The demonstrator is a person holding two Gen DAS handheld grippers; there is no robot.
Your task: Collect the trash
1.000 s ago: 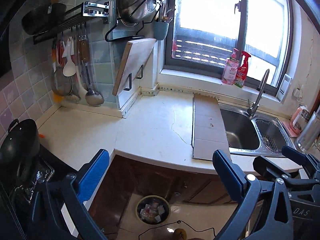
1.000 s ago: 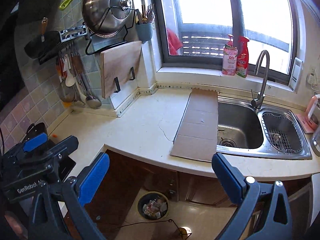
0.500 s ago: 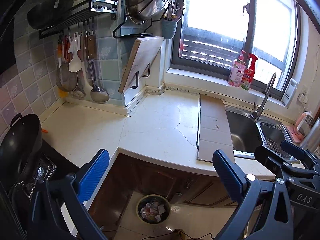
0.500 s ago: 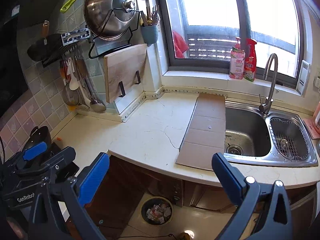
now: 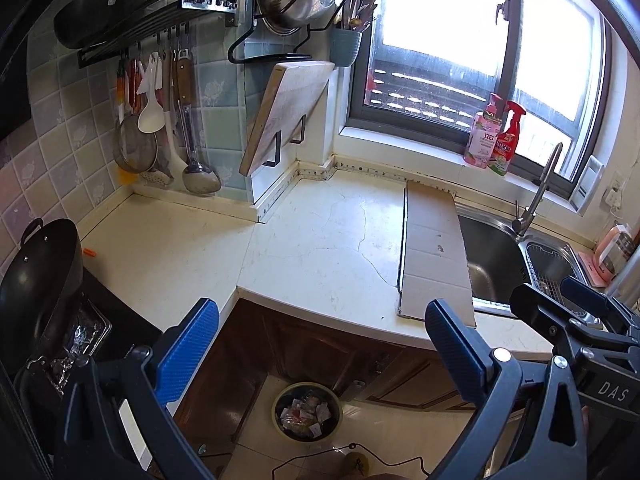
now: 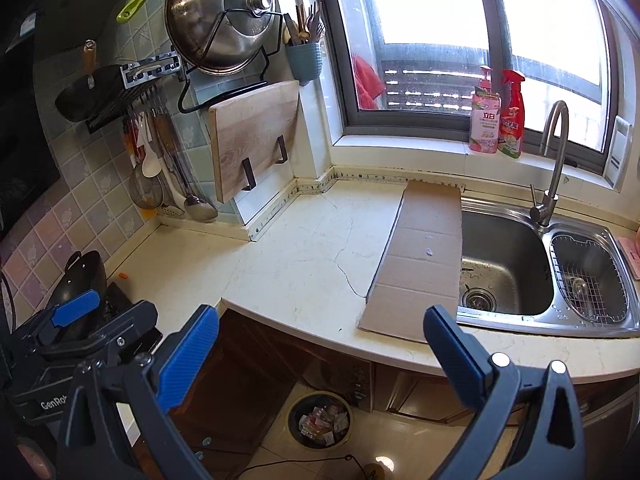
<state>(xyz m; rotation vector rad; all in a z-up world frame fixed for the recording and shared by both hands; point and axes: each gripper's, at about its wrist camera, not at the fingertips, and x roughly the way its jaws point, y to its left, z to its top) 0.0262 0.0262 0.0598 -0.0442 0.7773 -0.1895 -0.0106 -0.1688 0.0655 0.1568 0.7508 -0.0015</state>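
cardboard sheet [image 6: 420, 256] hides sink's [image 6: 504, 272] left edge — trash bin [image 6: 320, 420] contents unclear.

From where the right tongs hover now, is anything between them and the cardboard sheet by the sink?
Nothing visible. The right tongs hang open over the counter edge, and the cardboard sheet lies flat ahead on the countertop, its right edge overhanging the sink. Bare counter only.

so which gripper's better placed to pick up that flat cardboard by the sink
Right, probably. The right gripper is open and empty, with the cardboard lying close ahead of it. The left gripper, also open, sits further left, the cardboard off to its right.
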